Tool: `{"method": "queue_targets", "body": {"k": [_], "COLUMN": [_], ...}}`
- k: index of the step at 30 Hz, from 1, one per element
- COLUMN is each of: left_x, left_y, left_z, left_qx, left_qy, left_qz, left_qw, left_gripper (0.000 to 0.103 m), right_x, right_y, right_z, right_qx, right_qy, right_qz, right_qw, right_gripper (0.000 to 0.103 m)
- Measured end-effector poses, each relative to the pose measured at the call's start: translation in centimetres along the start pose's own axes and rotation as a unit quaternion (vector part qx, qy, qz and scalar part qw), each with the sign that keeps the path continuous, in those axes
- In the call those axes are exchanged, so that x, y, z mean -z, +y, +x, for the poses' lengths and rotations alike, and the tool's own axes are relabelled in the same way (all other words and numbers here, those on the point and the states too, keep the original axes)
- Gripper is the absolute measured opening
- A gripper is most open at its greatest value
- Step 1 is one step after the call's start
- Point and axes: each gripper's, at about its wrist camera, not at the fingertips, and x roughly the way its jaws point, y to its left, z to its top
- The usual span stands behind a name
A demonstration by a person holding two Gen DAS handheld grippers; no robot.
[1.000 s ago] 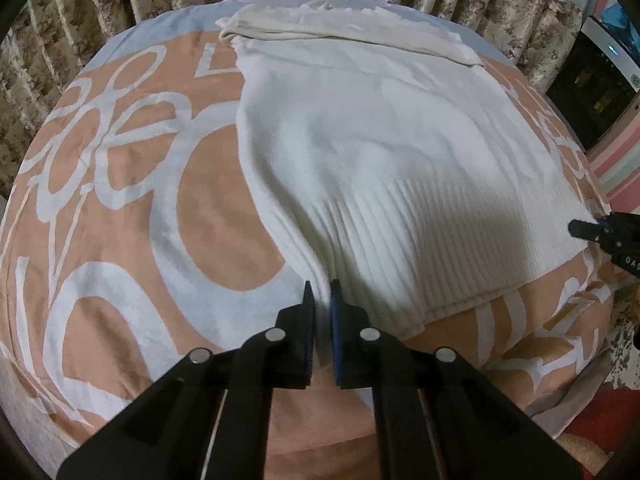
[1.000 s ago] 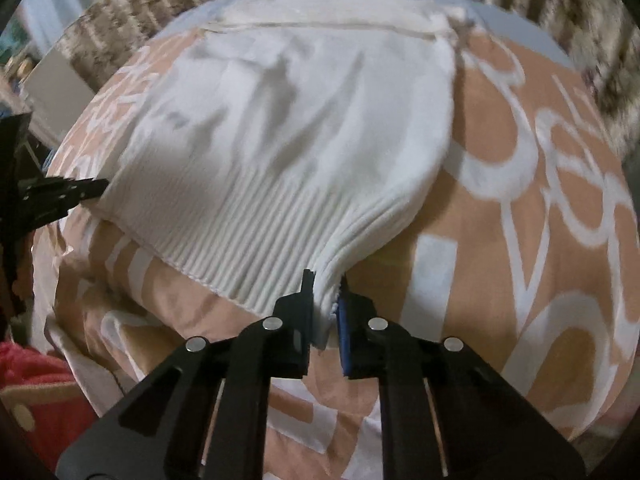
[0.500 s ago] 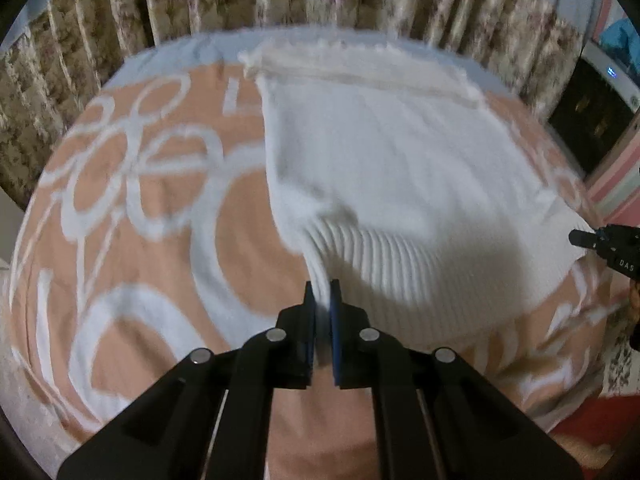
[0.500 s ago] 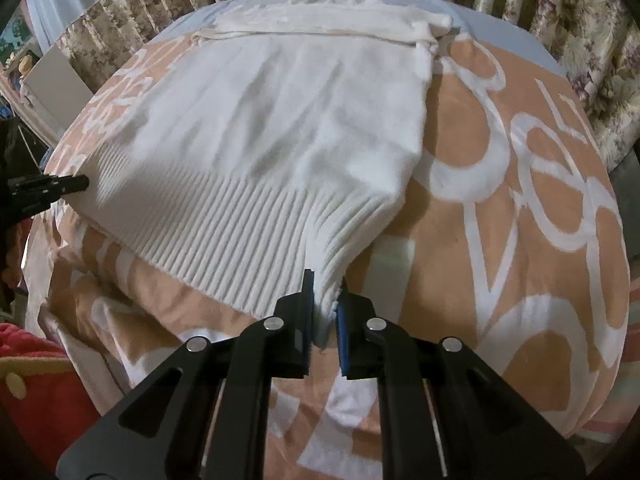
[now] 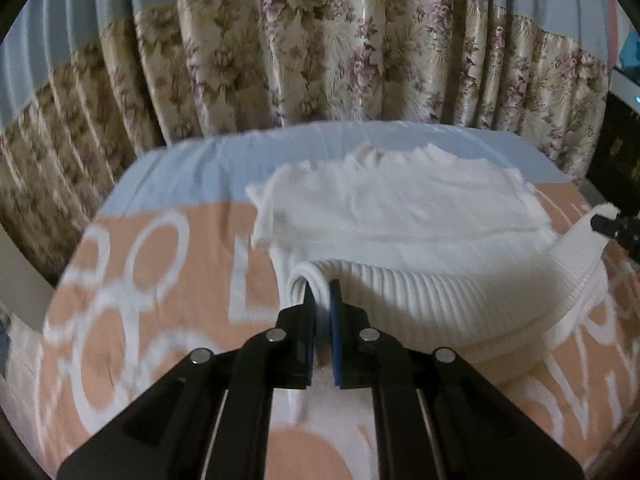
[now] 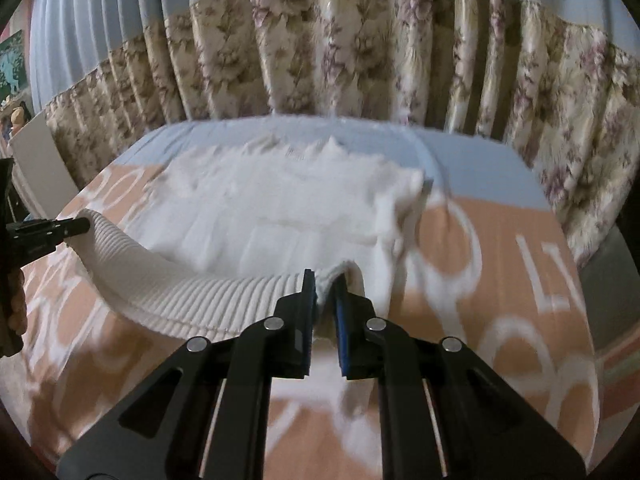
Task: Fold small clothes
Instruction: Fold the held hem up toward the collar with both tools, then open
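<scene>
A white knit sweater [image 5: 400, 216] lies on the bed, its ribbed hem [image 5: 448, 292] lifted and carried over its body toward the far end. My left gripper [image 5: 321, 292] is shut on the hem's left corner. My right gripper [image 6: 326, 284] is shut on the hem's right corner. The ribbed hem [image 6: 192, 284] hangs in a sagging band between them, above the sweater [image 6: 280, 200]. The right gripper's tip also shows at the right edge of the left wrist view [image 5: 612, 226], and the left gripper's tip at the left edge of the right wrist view [image 6: 52, 230].
The bed has an orange cover with white lettering [image 5: 152, 304] and a pale blue sheet [image 5: 192, 168] at the far end. Floral curtains [image 5: 320, 52] hang right behind the bed. A dark cabinet [image 5: 616, 152] stands at the right.
Both grippers have lifted the hem corners and carried them forward over the sweater toward its far end. The views have tilted up, so the curtains now fill the top.
</scene>
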Motion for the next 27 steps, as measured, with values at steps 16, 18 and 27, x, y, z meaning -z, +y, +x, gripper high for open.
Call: {"method": "queue_targets", "body": {"k": [16,18,27], "left_x": [-9.6,-9.3,-11.0], "left_y": [2.1,2.2,4.1], "left_z": [14.3,15.8,17.1], "left_qx": [-0.003,-0.002,0.025], "left_qy": [0.043,0.057,0.092], "left_qz": [0.014,0.018,-0.012], "left_qw": [0.999,0.9982,0.9953], "left_gripper": [0.007,0.007,0.03], "right_x": [-11.1,-11.5,-11.0], "right_y": [-6.5,-7.3,-8.5], "right_z": [13.1,14.4,18.5], "right_qx": [0.004,0.006,-0.003], "right_qy": [0.017,0.025,0.058], "right_qz": [0.065,0.075,0.077], "right_qw": [0.998,0.997,0.995], "right_gripper": [0.003,0.004,0.006]}}
